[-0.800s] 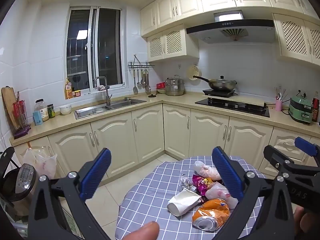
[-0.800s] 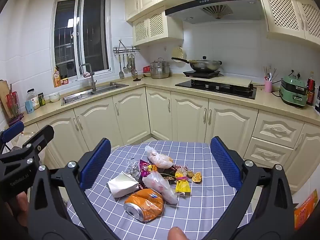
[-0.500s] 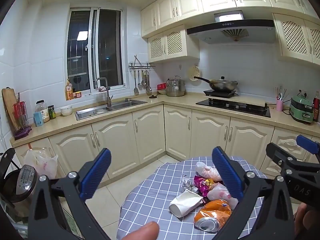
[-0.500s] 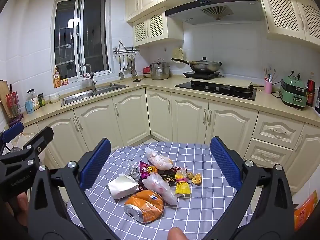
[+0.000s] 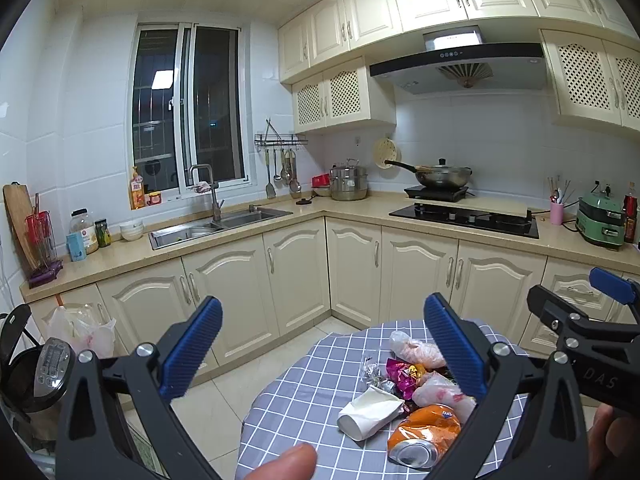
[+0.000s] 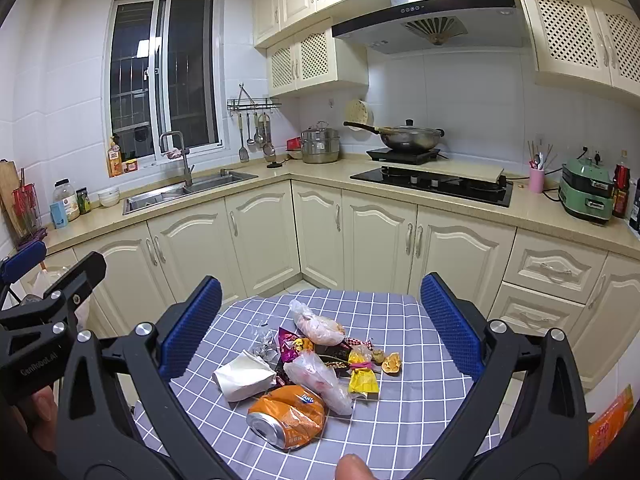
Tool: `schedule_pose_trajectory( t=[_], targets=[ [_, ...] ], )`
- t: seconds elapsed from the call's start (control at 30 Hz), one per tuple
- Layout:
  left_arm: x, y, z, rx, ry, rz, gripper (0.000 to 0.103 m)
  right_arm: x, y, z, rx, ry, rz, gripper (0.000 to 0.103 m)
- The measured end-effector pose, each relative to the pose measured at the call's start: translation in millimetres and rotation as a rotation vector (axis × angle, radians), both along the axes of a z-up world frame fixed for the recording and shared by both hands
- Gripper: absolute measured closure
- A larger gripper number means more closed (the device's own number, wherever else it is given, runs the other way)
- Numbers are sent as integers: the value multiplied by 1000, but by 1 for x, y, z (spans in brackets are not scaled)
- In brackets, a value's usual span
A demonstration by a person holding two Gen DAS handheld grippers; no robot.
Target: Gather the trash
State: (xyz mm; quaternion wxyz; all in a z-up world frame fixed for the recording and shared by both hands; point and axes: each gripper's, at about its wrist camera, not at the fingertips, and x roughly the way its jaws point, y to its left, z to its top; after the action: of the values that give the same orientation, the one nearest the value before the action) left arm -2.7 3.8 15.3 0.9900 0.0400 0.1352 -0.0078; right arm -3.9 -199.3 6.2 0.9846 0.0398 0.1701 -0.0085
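**Litter heaped on kitchen table as two grippers wait above it**

A small round table (image 6: 404, 404) draped in a blue-and-white checked cloth holds a pile of trash in a cream-cabinet kitchen. At the near edge of the pile lies a crushed orange soda can (image 6: 286, 420), its open end turned toward the camera. Just beside the can, on its left, sits a crumpled white paper cup (image 6: 244, 376); touching its far side is a clear plastic bag (image 6: 320, 382). Farther back from the can lie a purple foil wrapper (image 6: 289, 348), a yellow wrapper (image 6: 362, 376), a second clear bag (image 6: 318, 326) and a scrap of orange peel (image 6: 391, 362).

The right gripper (image 6: 316, 320) hangs above the table, its blue-padded fingers spread wide with nothing between them. The left gripper (image 5: 320, 344) is held to the left of the can, partly out over the tiled floor, its fingers likewise spread wide and empty. Beyond the table, a wok (image 6: 408, 138) stands on the counter's hob.
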Motion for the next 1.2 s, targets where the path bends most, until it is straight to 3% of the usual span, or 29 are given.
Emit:
schedule_pose_trajectory(
  t=[0.73, 1.2],
  targets=[
    [-3, 8, -1, -74, -19, -42, 4, -2, 5, 6, -11, -9, 8, 6],
    [-2, 10, -3, -79, -24, -42, 4, 2, 5, 6, -13, -7, 11, 6]
  ],
)
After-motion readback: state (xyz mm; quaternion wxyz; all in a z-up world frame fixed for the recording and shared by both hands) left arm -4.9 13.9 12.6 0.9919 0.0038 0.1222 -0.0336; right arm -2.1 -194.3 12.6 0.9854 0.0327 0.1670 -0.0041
